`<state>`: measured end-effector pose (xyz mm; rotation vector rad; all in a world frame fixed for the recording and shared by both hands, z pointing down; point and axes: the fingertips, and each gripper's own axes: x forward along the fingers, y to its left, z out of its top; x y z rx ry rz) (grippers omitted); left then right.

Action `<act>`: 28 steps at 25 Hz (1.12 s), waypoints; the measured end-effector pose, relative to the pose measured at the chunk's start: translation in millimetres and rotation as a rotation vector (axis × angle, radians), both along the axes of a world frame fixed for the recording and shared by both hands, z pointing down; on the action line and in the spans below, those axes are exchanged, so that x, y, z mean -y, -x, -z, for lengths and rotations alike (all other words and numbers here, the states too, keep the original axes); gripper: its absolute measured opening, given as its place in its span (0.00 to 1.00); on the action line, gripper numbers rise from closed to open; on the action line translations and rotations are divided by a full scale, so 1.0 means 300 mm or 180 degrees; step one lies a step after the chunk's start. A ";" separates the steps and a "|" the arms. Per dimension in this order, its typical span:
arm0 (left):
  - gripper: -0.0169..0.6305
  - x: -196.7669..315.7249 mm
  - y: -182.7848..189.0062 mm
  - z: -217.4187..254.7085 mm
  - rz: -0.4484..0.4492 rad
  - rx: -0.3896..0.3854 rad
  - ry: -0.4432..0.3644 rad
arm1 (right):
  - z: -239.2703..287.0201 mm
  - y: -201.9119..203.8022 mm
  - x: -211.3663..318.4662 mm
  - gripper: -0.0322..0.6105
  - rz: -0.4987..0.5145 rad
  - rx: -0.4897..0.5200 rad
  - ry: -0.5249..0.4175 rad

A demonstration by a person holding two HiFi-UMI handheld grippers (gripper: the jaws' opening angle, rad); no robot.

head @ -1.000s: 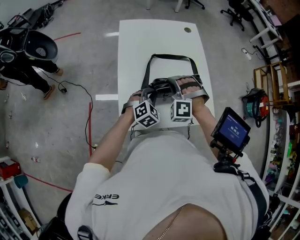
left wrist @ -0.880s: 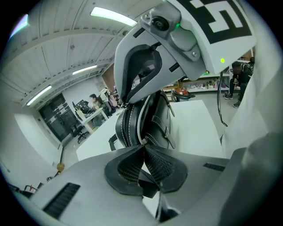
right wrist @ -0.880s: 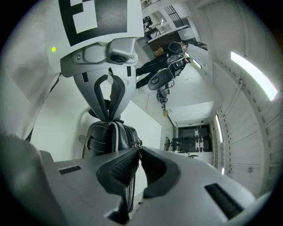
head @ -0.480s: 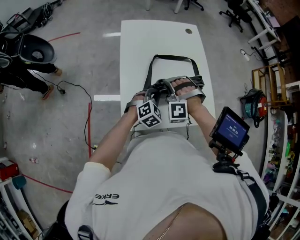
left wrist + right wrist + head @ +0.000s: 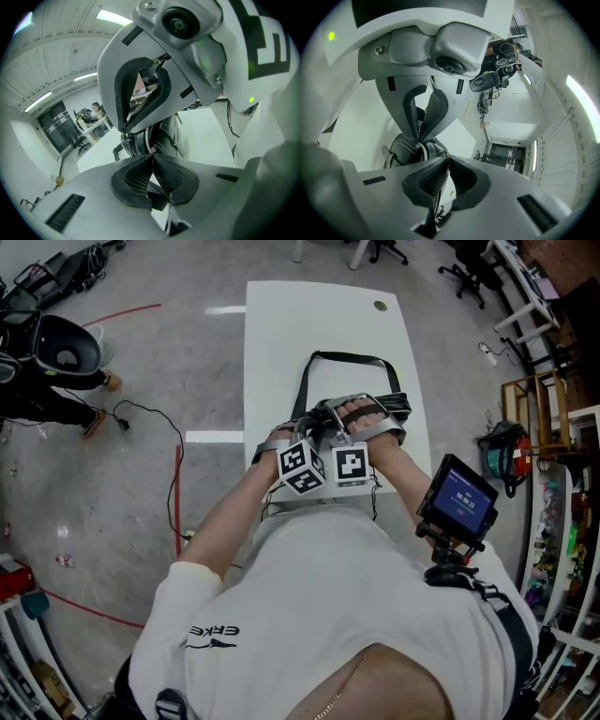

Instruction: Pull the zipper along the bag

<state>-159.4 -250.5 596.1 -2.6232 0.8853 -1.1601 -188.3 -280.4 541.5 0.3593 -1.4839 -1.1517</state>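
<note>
Black and soft-looking, the bag (image 5: 392, 405) lies on the white table (image 5: 281, 334), close to the person. Its long strap (image 5: 343, 356) makes a loop on the far side. Both claws are down on top of the bag, side by side and very near each other.

The left gripper (image 5: 152, 158) has its two jaws squeezed shut, with the pads touching at the tip. The tip is right at the top edge of the bag, and it looks like it pinches a thin bit of the bag there. The right gripper (image 5: 447, 160) is squeezed shut too. Its tip sits at the zipper (image 5: 124, 136), where small metal teeth show, so I think it has the little pull tab. The tab is too small to see for sure.

The bag has white stitches and looks like leather. I think it is light and floppy, not hard like a box. It will bend and bunch up if one end is tugged, and it could slide on the smooth table.

So one claw should hold the bag's edge tight, close to the zipper, to keep it flat and still. The other claw should hold only the small tab. The tab is thin and slippery, so the grip must stay firm. A slow, straight pull along the zipper line is best, or the teeth may catch.
</note>
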 end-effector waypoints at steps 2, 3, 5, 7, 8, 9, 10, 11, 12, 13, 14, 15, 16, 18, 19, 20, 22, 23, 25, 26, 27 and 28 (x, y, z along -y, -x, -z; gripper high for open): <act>0.03 0.003 0.002 -0.005 0.0001 -0.0029 0.0005 | -0.005 0.007 0.000 0.07 0.0018 0.0015 -0.0018; 0.03 0.004 0.002 -0.006 -0.0003 -0.0047 0.0006 | -0.006 0.007 0.000 0.07 0.0026 0.0020 -0.0024; 0.03 0.001 -0.001 -0.006 -0.0005 -0.0097 0.0017 | -0.008 -0.001 -0.001 0.07 0.0025 0.0009 -0.0004; 0.03 0.003 -0.006 -0.005 -0.0007 -0.0144 0.0024 | -0.011 -0.016 0.004 0.07 0.0008 -0.0021 0.0029; 0.03 0.007 -0.008 -0.004 -0.0015 -0.0162 0.0018 | -0.012 -0.023 0.010 0.07 0.0001 -0.0035 0.0037; 0.03 0.013 -0.009 -0.003 -0.0027 -0.0182 0.0010 | -0.012 -0.029 0.017 0.08 -0.0003 -0.0041 0.0042; 0.03 0.019 -0.010 -0.002 -0.0044 -0.0208 0.0003 | -0.011 -0.033 0.024 0.08 -0.0008 -0.0038 0.0052; 0.03 0.021 -0.011 -0.001 -0.0064 -0.0241 0.0000 | -0.010 -0.037 0.027 0.08 -0.0020 -0.0027 0.0079; 0.03 0.021 -0.011 0.000 -0.0082 -0.0285 0.0003 | -0.009 -0.042 0.027 0.08 -0.0045 -0.0013 0.0129; 0.03 0.019 -0.010 0.002 -0.0096 -0.0339 0.0011 | -0.009 -0.047 0.026 0.08 -0.0076 0.0001 0.0186; 0.03 0.017 -0.008 0.003 -0.0102 -0.0399 0.0018 | -0.009 -0.051 0.026 0.08 -0.0102 0.0018 0.0231; 0.03 0.015 -0.005 0.004 -0.0100 -0.0457 0.0019 | -0.009 -0.056 0.030 0.08 -0.0119 0.0043 0.0256; 0.03 0.016 -0.002 0.005 -0.0088 -0.0508 0.0014 | -0.009 -0.062 0.035 0.08 -0.0131 0.0074 0.0271; 0.03 0.021 0.002 0.005 -0.0029 -0.0594 0.0015 | -0.009 -0.083 0.047 0.08 -0.0160 0.0139 0.0297; 0.03 0.025 0.006 0.006 0.0019 -0.0628 0.0029 | -0.007 -0.095 0.054 0.08 -0.0180 0.0170 0.0312; 0.03 0.030 0.015 0.011 0.0074 -0.0656 0.0049 | -0.004 -0.105 0.061 0.09 -0.0207 0.0198 0.0324; 0.03 0.040 0.043 0.024 0.0197 -0.0701 0.0091 | 0.014 -0.117 0.078 0.11 -0.0267 0.0255 0.0304; 0.03 0.045 0.056 0.027 0.0265 -0.0723 0.0109 | 0.026 -0.123 0.086 0.13 -0.0296 0.0292 0.0275; 0.03 0.047 0.073 0.021 0.0402 -0.0767 0.0135 | 0.036 -0.142 0.098 0.18 -0.0366 0.0357 0.0228; 0.03 0.047 0.082 0.019 0.0468 -0.0788 0.0136 | 0.036 -0.153 0.102 0.18 -0.0402 0.0383 0.0215; 0.03 0.049 0.094 0.021 0.0535 -0.0810 0.0126 | 0.034 -0.162 0.104 0.19 -0.0431 0.0409 0.0209; 0.03 0.052 0.107 0.024 0.0607 -0.0837 0.0109 | 0.031 -0.169 0.105 0.19 -0.0450 0.0439 0.0200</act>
